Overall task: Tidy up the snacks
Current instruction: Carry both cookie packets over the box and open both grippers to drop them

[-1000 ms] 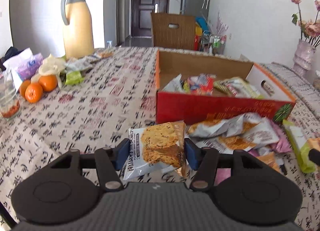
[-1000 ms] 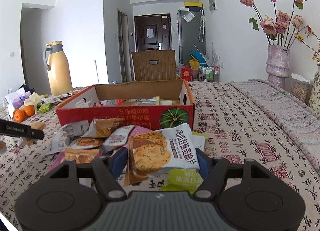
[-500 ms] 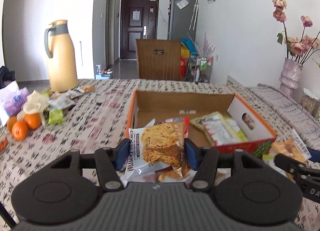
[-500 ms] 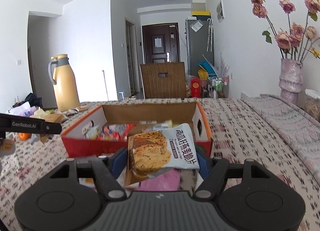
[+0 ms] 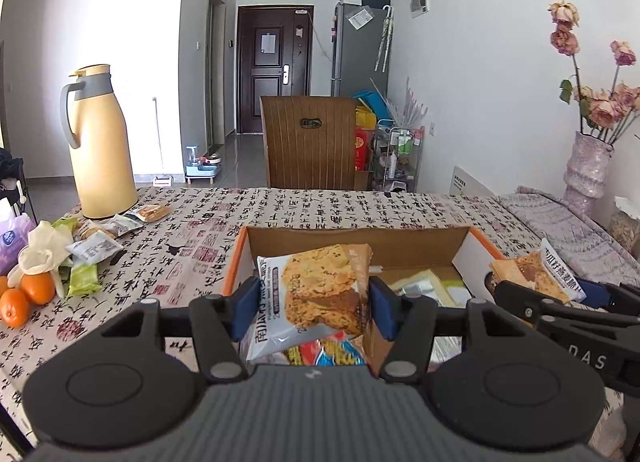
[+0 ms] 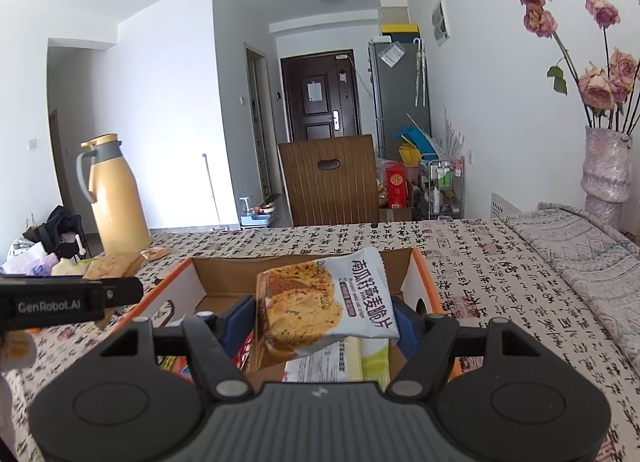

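Observation:
My left gripper (image 5: 314, 308) is shut on a white cracker packet (image 5: 312, 302) and holds it above the left part of an open red-orange cardboard box (image 5: 356, 238). My right gripper (image 6: 320, 320) is shut on a matching cracker packet (image 6: 324, 308) above the same box (image 6: 200, 274). Several snack packets lie inside the box. The right gripper with its packet shows at the right of the left wrist view (image 5: 536, 282). The left gripper's arm shows at the left of the right wrist view (image 6: 68, 302).
A yellow thermos jug (image 5: 102, 142) stands at the table's far left, with loose snack packets (image 5: 96, 246), oranges (image 5: 28, 294) and a purple bag near it. A vase of dried roses (image 6: 606, 166) stands at the far right. A wooden chair (image 5: 312, 142) is behind the table.
Both grippers rose from the pile of packets in front of the box and moved forward, each carrying its packet, until they are over the open box.

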`<state>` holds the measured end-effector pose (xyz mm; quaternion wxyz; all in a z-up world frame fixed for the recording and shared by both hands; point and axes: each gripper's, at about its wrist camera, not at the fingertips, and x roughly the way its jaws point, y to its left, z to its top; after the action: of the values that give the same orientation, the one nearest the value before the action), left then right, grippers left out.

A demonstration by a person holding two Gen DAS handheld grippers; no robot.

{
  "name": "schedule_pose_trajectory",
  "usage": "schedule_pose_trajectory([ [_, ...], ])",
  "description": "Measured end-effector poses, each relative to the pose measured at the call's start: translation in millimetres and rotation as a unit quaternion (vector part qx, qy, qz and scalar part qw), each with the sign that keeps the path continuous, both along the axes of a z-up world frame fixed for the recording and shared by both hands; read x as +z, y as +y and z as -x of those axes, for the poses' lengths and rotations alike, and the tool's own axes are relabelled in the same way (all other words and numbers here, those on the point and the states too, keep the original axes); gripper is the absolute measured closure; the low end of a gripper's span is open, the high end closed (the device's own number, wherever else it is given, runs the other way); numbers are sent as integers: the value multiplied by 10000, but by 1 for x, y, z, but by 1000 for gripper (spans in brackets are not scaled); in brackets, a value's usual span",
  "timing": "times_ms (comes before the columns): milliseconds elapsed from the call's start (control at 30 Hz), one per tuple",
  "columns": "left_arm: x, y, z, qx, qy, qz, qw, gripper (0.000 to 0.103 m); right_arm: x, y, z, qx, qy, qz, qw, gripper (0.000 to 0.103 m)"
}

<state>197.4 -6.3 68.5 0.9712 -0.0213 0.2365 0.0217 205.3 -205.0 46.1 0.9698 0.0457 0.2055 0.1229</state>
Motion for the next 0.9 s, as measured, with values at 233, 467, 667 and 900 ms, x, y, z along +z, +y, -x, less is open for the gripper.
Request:
schedule_pose_trajectory([
  [233,-18,-1,-32,106,125,31,9999,44,-18,7,-37,-185,157,76,9997,33],
  [467,-41,3,-45,86,351,91,9993,44,-36,6,-47,-77,365,0,9993,33],
  [667,-46,5,-43,42,339,132,9993,40,-45,9,-49,-176,517,154,9984,32],
  [900,-41,7,-36,206,134,135,9996,6,-42,2,-43,-358,376,44,9986,5],
])
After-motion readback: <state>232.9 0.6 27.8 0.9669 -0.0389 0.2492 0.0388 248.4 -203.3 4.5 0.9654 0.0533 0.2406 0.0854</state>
